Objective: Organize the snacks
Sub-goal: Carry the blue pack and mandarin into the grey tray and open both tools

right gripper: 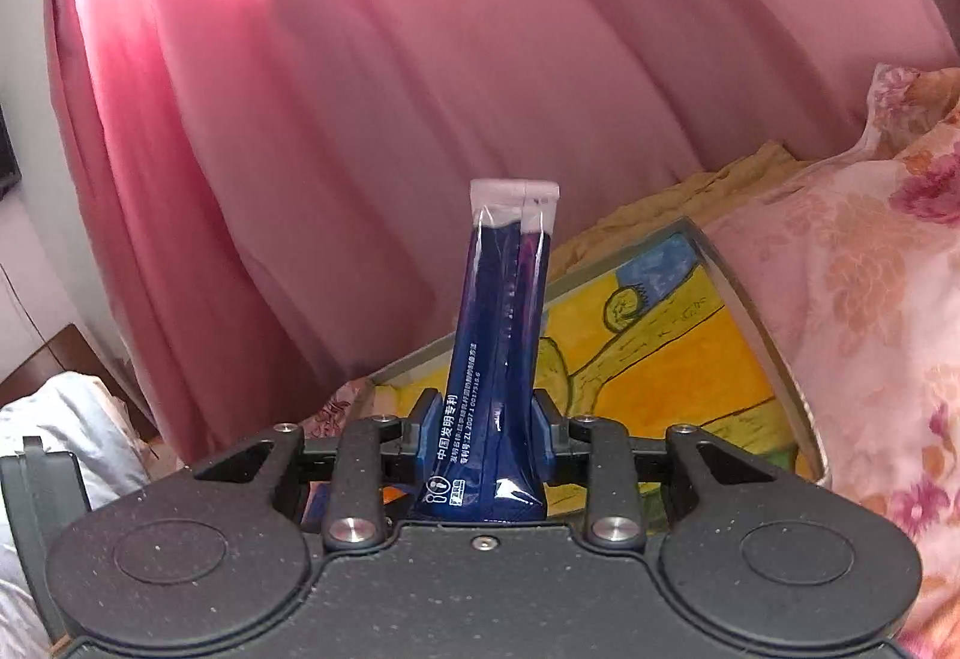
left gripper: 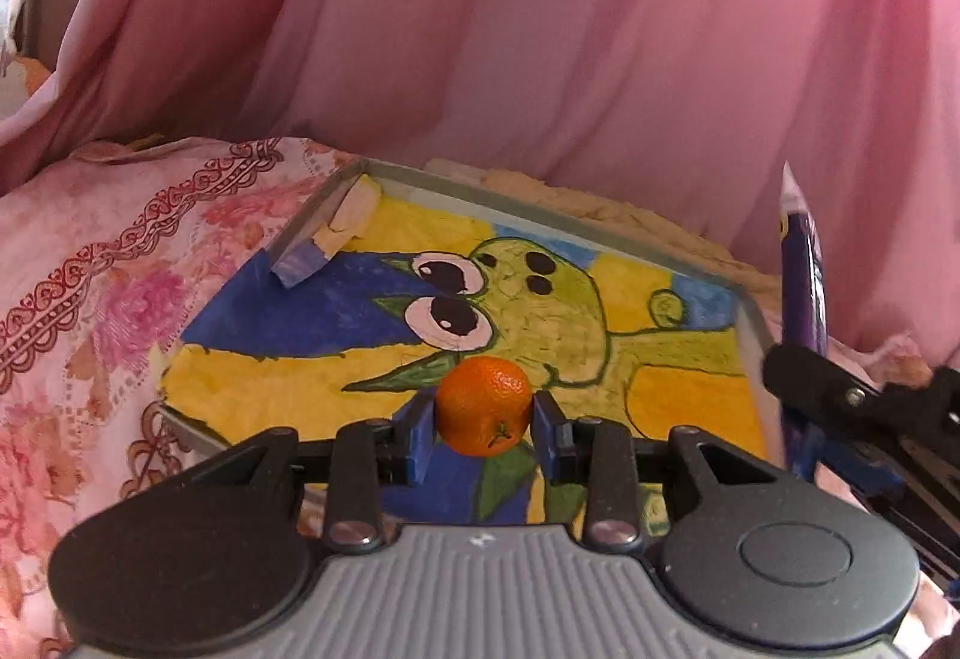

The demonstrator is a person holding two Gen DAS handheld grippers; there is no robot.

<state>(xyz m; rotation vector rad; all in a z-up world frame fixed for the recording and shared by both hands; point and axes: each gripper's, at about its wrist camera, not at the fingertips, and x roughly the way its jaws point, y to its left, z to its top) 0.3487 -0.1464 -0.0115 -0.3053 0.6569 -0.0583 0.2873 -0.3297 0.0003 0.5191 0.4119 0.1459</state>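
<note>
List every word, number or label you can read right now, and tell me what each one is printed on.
"中国发明专利": white print running lengthwise on the dark blue snack packet held in the right gripper.
Smaller line beside it, apparently a patent number starting "ZL": too small to read reliably.
Small badge near the packet's lower end: unreadable.
Mandarin orange in the left gripper: no text.
Painted tray: cartoon drawing only, no words.
</note>
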